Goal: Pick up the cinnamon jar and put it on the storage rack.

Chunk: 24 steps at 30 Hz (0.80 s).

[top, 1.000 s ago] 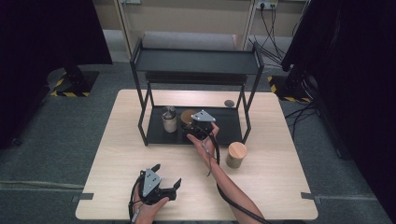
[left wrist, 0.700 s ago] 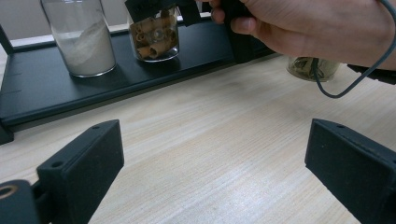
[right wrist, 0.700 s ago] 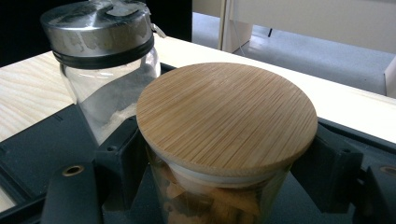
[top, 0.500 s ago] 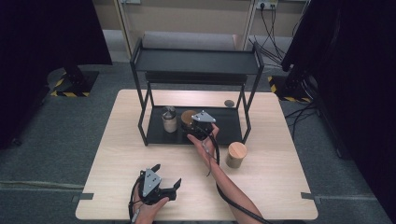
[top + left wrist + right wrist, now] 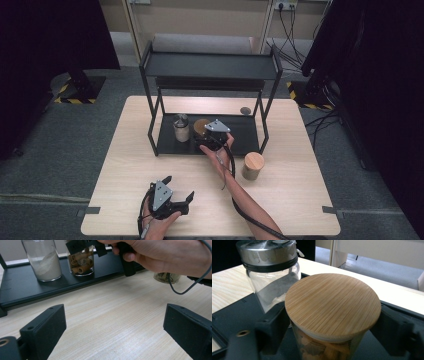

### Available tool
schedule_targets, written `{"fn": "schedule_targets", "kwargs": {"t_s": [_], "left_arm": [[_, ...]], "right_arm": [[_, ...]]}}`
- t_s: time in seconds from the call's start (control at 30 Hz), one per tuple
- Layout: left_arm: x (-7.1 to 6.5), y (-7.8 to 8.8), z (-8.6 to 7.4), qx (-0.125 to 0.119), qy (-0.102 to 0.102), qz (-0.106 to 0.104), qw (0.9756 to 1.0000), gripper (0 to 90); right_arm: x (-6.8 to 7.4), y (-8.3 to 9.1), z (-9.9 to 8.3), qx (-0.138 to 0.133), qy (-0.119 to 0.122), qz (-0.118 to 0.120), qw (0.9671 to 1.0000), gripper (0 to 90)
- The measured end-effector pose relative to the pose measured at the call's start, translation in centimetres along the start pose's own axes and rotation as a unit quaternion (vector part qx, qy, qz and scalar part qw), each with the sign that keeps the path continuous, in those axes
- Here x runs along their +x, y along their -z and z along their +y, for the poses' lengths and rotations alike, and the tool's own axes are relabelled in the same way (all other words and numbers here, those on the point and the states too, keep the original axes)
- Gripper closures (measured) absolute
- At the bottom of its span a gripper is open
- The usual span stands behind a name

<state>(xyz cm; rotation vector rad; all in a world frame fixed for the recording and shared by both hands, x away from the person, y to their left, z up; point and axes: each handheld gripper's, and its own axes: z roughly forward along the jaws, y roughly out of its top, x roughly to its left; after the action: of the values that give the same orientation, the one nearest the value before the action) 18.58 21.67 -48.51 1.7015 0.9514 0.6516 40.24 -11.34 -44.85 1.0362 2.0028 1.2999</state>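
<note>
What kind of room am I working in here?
Probably a lab or recording workspace, not a kitchen: a lone wooden table on grey carpet, dark curtains at both sides, and cables plugged into wall sockets behind.

— What does the light wooden table (image 5: 130, 165) carry?
— A black two-tier metal shelf (image 5: 210, 65) stands at its far middle; a wooden-lidded jar (image 5: 253, 165) stands just off the shelf's right front leg, and a small dark disc (image 5: 245, 110) lies near the far edge.
— And the shelf's bottom tray (image 5: 245, 137)?
— A metal-capped jar of white powder (image 5: 181, 128) beside a bamboo-lidded jar (image 5: 332, 315) of brown rolls.
</note>
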Motion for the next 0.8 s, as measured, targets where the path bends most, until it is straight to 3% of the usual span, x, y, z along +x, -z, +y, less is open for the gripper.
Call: {"fn": "schedule_targets", "kwargs": {"t_s": [0.2, 0.8], "left_arm": [[0.0, 0.0, 0.0, 0.0, 0.0, 0.0, 1.0, 4.1], [0.0, 0.0, 0.0, 0.0, -0.001, 0.001, 1.0, 4.1]], "right_arm": [[-0.1, 0.4, 0.0, 0.002, -0.017, -0.002, 0.9998, 7.2], [-0.4, 2.1, -0.2, -0.01, -0.024, 0.012, 0.9996, 4.6]]}}
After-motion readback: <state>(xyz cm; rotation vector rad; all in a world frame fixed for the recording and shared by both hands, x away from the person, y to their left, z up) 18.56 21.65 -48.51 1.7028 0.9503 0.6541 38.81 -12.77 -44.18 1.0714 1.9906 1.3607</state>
